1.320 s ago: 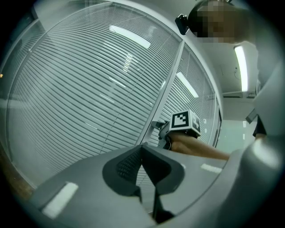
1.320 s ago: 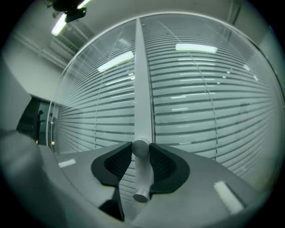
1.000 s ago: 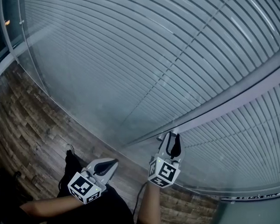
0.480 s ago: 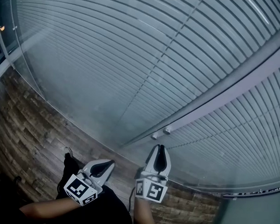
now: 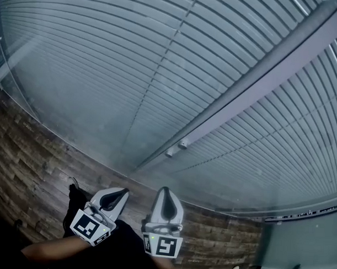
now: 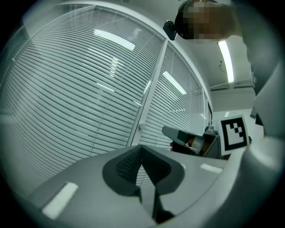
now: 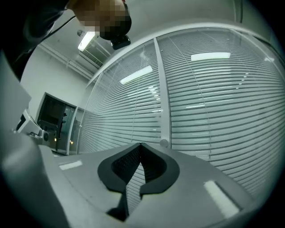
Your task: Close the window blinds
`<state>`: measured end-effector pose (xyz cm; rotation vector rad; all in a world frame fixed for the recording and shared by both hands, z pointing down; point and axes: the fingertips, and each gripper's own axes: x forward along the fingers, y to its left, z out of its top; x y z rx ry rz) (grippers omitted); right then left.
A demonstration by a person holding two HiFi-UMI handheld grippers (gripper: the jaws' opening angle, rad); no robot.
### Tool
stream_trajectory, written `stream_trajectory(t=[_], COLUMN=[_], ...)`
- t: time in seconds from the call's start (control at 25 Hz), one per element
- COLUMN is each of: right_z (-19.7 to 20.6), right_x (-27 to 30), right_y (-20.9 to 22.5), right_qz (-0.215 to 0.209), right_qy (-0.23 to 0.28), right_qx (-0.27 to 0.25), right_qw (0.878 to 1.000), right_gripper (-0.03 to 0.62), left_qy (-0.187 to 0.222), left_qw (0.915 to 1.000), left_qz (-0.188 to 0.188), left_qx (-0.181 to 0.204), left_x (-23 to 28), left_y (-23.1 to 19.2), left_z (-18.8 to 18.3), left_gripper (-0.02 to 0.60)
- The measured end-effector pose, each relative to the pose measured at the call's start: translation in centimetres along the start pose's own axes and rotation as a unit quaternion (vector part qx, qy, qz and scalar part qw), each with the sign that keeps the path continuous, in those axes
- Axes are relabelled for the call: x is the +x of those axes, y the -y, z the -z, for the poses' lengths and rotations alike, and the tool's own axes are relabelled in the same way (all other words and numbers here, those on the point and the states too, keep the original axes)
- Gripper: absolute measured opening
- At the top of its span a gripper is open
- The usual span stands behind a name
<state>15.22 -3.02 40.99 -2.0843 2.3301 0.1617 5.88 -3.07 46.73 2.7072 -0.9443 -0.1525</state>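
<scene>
Brown wood-plank floor, boards staggered; person's dark shoe planted on planks

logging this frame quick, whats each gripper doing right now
left gripper: closed, holding nothing
right gripper: closed, has just shut, nothing between its jaws

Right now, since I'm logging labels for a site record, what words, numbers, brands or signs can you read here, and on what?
No readable words, numbers or brands in any view.
Left gripper: square marker, a pattern, no letters.
Right gripper, jaws just closed, nothing between them: square marker, likewise a pattern.
Dark strip, lower right of head view: pale marks, too small to read.
</scene>
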Motion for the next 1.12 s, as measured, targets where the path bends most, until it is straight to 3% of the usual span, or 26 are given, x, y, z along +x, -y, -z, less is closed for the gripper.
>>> stream_trajectory(t=[0.16, 0.28, 0.64, 0.88, 1.12], right_z=[2.1, 2.4, 1.6, 2.8, 2.5], right_x=[-0.3, -0.6, 0.8, 0.1, 2.4], right_y=[0.1, 0.3, 0.7, -0.8, 0.0], right_qz=[0.004, 0.007, -0.001, -0.001, -0.018], right_qy=[-0.034, -0.033, -0.025, -0.039, -0.032], right_qx=[-0.007, -0.002, -0.012, -0.015, -0.013], right_qw=[0.999, 0.999, 1.000, 0.999, 0.999], right_gripper=[0.000, 0.000, 0.000, 0.000, 0.000], left_qy=[0.005, 0.013, 0.006, 0.018, 0.015], left_qw=[0.9993, 0.9978, 0.9980, 0.9970, 0.9974], left_qz=[-0.013, -0.022, -0.024, -0.051, -0.050], left_qx=[0.036, 0.060, 0.059, 0.056, 0.051], left_x=[0.5, -0.1, 1.1, -1.7, 0.9], left_y=[-0.6, -0.7, -1.0, -2.1, -3.0], left_z=[-0.9, -1.9, -2.3, -1.4, -1.9], left_gripper=[0.000, 0.000, 0.000, 0.000, 0.000])
